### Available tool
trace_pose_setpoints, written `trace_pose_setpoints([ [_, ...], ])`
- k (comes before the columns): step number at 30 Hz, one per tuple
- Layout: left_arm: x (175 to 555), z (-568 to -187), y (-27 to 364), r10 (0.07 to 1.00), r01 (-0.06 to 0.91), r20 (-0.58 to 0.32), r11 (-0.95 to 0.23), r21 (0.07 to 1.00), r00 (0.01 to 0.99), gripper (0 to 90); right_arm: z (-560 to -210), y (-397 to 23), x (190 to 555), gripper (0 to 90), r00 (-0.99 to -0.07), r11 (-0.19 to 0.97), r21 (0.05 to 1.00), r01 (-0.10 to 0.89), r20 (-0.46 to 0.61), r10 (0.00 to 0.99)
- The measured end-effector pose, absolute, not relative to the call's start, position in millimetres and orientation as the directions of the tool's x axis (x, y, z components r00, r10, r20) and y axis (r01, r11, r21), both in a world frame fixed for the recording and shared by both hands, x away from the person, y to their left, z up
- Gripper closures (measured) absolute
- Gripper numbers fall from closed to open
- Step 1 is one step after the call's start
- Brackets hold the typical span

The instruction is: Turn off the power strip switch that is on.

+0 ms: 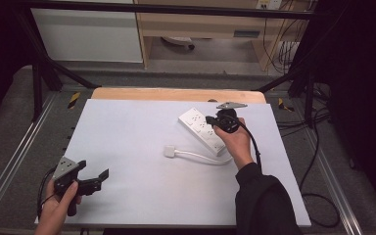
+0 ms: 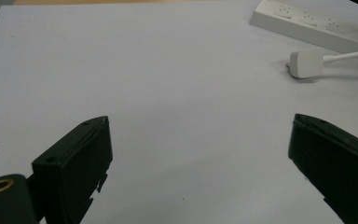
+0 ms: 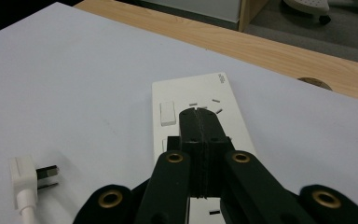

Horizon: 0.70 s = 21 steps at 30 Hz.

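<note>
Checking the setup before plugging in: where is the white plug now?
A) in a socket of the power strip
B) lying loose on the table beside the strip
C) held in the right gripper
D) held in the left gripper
B: the plug lies on the table beside the power strip, its prongs bare in the right gripper view.

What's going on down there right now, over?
Right gripper shut, empty, over power strip. Left gripper open, idle at table's near corner. Plug lies unplugged beside strip. Nothing in the way.
</note>
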<state>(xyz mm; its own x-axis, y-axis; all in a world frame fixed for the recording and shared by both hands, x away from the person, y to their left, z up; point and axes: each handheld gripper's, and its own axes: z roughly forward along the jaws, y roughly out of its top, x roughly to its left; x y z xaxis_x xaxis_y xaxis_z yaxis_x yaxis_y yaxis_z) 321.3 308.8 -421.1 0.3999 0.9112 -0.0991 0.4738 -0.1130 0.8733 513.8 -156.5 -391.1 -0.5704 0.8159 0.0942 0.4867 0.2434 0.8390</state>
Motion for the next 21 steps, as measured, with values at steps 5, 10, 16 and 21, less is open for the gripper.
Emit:
trace_pose_setpoints([
  [5,321.4,-421.3,308.6,0.911,0.475,-0.098,-0.115,0.873,0.401,6.2,-394.2,-154.2,514.4,90.0,-0.571,0.250,0.833,0.494,0.094,0.815],
  [10,321.3,-420.9,308.5,0.911,0.473,-0.099,-0.113,0.874,0.401,6.2,-396.8,-152.4,514.9,90.0,-0.575,0.261,0.828,0.497,0.090,0.813],
  [16,321.3,-420.9,308.6,0.910,0.473,-0.099,-0.114,0.874,0.402,6.2,-398.7,-150.6,515.1,90.0,-0.579,0.268,0.821,0.504,0.091,0.811],
  [21,321.3,-421.0,308.5,0.910,0.474,-0.097,-0.116,0.873,0.403,6.2,-400.4,-150.1,515.4,90.0,-0.579,0.269,0.818,0.508,0.093,0.810],
])
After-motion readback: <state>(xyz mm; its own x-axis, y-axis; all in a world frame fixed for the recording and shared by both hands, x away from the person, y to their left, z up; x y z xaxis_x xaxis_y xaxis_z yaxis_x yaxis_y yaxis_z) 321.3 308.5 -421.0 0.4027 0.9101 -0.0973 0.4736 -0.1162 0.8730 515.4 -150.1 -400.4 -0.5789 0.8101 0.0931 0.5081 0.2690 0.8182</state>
